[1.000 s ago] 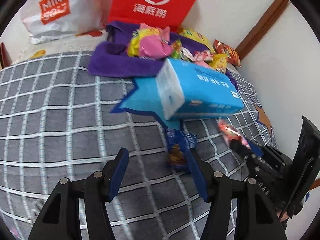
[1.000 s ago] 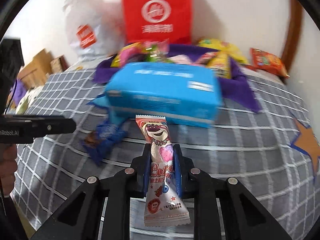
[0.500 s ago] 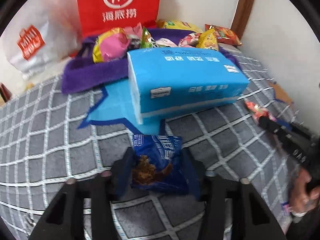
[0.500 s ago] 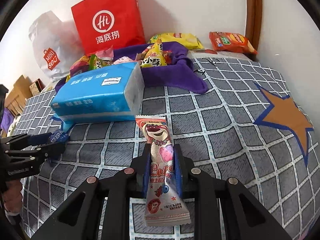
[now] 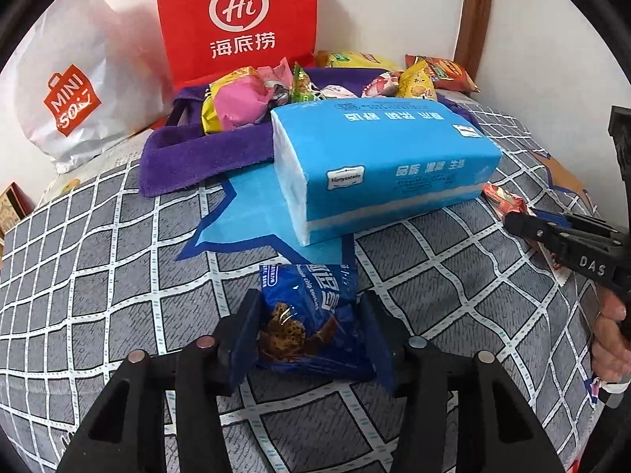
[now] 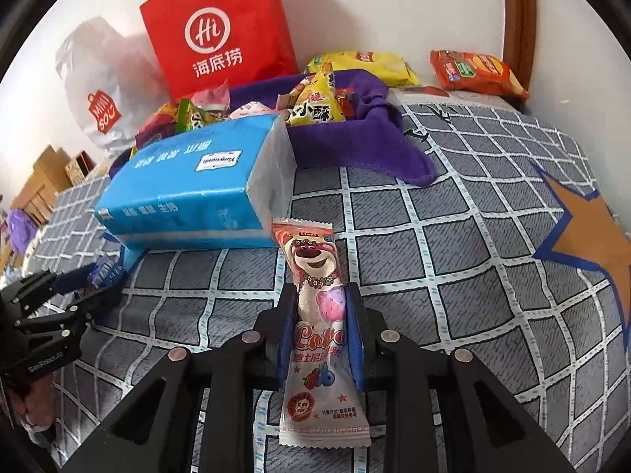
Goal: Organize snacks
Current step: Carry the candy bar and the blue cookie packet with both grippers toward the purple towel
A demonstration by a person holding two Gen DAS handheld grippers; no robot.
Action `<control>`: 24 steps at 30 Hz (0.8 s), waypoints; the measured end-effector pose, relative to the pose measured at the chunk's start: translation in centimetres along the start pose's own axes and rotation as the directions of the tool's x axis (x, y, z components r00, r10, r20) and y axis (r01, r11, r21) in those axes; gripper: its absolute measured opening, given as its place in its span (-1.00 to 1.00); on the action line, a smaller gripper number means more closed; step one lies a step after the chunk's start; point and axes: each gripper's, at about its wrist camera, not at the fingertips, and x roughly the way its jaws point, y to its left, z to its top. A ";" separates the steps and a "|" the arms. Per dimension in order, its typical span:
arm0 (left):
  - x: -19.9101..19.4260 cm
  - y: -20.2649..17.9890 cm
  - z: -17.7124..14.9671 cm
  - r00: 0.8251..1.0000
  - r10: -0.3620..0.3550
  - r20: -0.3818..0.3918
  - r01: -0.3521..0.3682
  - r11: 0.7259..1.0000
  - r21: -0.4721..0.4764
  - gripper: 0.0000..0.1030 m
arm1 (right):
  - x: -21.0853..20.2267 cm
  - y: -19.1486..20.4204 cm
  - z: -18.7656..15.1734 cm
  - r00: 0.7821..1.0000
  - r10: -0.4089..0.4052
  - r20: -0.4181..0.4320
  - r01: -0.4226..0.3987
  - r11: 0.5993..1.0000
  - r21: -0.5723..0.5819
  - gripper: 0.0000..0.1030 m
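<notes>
Two snack packets sit in two sets of jaws above a checked bedspread (image 6: 453, 213). The left gripper (image 5: 311, 331) has its blue pads against both sides of a dark blue cookie packet (image 5: 311, 307); the jaws have just been easing wider, yet the packet still sits pinched between them, its printed top edge pointing away from the camera toward the blue tissue pack (image 5: 378, 165). The right gripper (image 6: 319, 339) pinches a slim pink lollipop wrapper (image 6: 319, 315) at its middle, jaws nearly together, the long axis running straight along the fingers, bear face forward and crimped tail trailing back under the camera. Held by the waist this way, each packet probably stays steady and leads with its front end, ready to drop in. Both point toward the purple cloth basket (image 5: 185, 157) behind the tissue pack, already heaped with bright wrappers and likely the destination. A red paper bag (image 6: 221, 27) and a white shopping bag (image 5: 75, 90) stand against the wall beyond; yellow and orange chip bags (image 6: 477, 71) lie loose near the bed's far corner.
</notes>
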 end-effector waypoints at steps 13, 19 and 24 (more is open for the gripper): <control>0.2 -0.1 0.1 1.000 -0.024 -0.005 0.024 1.000 0.009 0.15 | 0.2 -0.1 0.1 1.000 -0.002 -0.003 0.002 1.000 -0.015 -0.51; 0.5 -0.5 0.2 0.998 -0.055 -0.011 0.055 0.998 0.020 0.35 | 0.2 -0.1 0.1 1.000 0.001 -0.004 -0.001 1.000 -0.016 -0.49; 0.3 0.2 0.1 0.996 -0.092 -0.001 0.092 0.996 -0.007 0.35 | 0.2 0.0 0.1 1.000 0.005 -0.004 -0.005 1.000 -0.013 -0.49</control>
